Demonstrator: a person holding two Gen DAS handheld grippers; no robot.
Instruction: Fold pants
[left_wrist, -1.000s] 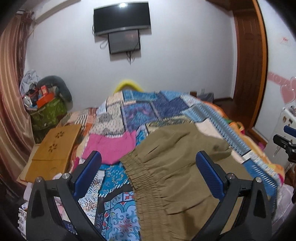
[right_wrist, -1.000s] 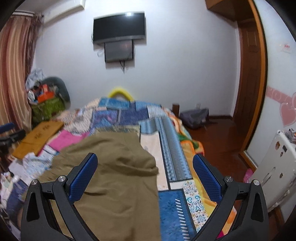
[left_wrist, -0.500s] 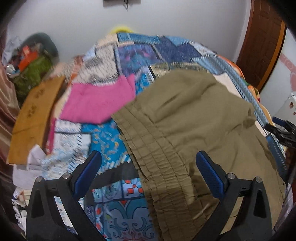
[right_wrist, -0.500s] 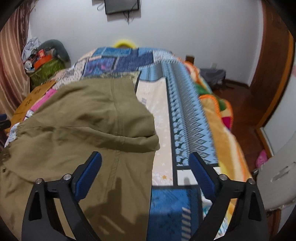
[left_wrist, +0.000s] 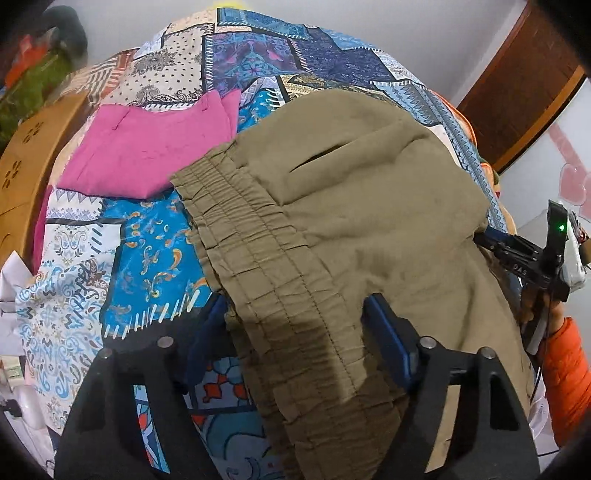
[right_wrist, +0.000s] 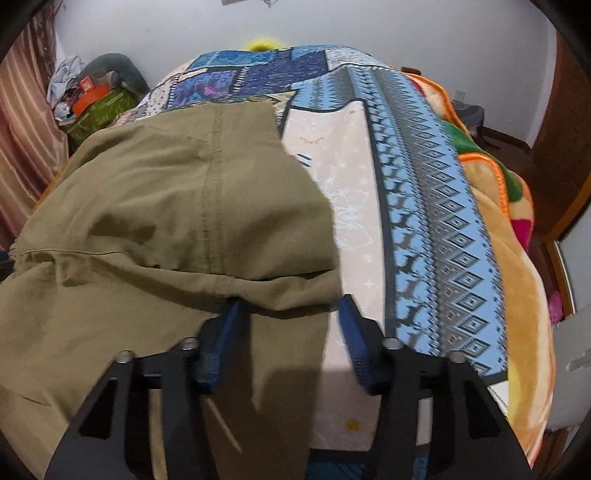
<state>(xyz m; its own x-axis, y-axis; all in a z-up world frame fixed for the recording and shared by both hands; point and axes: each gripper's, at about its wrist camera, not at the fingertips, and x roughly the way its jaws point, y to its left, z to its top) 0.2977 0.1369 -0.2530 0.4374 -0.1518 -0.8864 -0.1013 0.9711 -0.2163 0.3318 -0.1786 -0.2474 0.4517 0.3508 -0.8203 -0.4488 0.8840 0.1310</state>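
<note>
The olive pants (left_wrist: 354, 206) lay spread on the patchwork bedspread (left_wrist: 147, 243), beside a pink garment (left_wrist: 147, 151) to their left. The left gripper (left_wrist: 295, 314) straddled the elastic waistband (left_wrist: 258, 243), fingers apart. The right gripper (right_wrist: 288, 314), also apart, straddled the folded edge at the pants' near right.

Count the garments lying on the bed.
2: olive pants straddled by both grippers at the near edge, and a folded pink garment beyond the waistband, on the quilt. Others may be hidden.
</note>
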